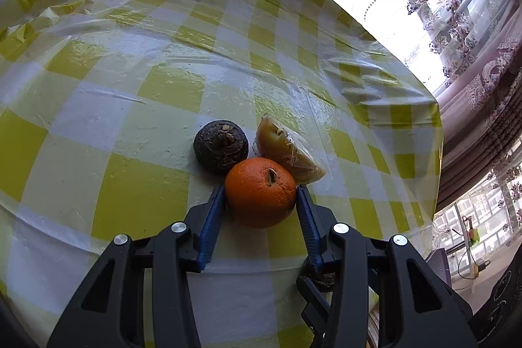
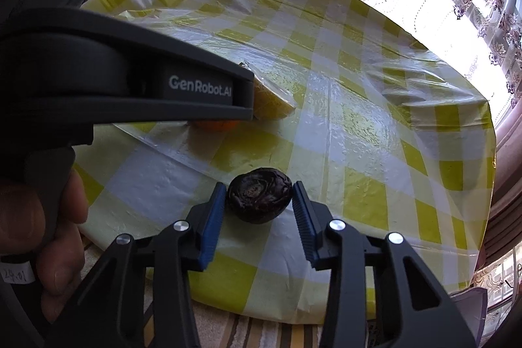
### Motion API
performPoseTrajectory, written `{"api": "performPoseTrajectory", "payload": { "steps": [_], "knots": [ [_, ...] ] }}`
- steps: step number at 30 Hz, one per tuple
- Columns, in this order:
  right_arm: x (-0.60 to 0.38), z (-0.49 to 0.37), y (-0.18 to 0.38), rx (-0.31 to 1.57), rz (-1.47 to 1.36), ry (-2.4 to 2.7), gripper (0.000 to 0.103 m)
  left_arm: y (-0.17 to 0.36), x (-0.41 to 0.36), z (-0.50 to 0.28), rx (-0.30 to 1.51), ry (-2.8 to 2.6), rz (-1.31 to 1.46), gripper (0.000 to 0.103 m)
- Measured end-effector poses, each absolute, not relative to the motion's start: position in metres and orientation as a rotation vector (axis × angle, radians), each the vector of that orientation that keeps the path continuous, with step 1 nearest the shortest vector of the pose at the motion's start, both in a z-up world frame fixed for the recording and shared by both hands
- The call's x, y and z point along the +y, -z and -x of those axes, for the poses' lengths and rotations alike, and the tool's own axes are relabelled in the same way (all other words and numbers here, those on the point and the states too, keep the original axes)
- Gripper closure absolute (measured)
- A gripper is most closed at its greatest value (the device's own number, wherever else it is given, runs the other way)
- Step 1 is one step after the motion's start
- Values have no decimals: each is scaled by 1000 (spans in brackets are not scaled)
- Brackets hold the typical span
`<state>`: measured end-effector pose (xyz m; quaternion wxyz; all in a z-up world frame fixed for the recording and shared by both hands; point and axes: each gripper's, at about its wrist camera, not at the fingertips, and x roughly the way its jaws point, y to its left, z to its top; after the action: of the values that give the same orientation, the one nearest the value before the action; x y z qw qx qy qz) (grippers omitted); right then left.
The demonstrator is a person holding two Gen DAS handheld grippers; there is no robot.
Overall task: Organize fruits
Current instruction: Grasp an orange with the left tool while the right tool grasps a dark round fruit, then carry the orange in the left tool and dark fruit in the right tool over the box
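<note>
You held the left hand-held gripper (image 1: pixel 261 193) closed on the orange (image 1: pixel 261 191), its blue pads pressed against the two flanks of the fruit. The orange sat on the desk (image 1: pixel 130 93), under the yellow checked cloth's plastic film, directly ahead of that gripper and centred between the pads, stem end up. It touched two neighbours on its far side: a dark round fruit (image 1: pixel 221 145) to the far left and a plastic-wrapped yellow piece (image 1: pixel 287 150) to the far right.

You held the right hand-held gripper (image 2: pixel 259 199) closed on a second dark round fruit (image 2: pixel 259 198), which rested on the desk near its front edge, straight ahead of the pads and gripped across its width. That fruit was squat, with no marked long axis.

In the right wrist view, the left tool's body crossed the upper left, and the orange showed only as a sliver beneath it. The right-hand fruit therefore lay nearer you, and to the right of the cluster of three.

Judged from this layout, each fruit was already aligned with its own gripper; the coming move depended on lifting the orange away without dragging its two touching neighbours.
</note>
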<state>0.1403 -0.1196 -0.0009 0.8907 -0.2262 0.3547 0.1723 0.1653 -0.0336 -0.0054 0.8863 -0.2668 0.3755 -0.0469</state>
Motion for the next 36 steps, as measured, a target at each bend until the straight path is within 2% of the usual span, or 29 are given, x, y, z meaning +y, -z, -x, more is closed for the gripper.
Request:
{"api": "performPoseTrajectory", "payload": {
  "steps": [36],
  "knots": [
    [-229, -119, -28, 761, 161, -282, 63, -30, -94, -140, 733, 173, 401, 61]
  ]
}}
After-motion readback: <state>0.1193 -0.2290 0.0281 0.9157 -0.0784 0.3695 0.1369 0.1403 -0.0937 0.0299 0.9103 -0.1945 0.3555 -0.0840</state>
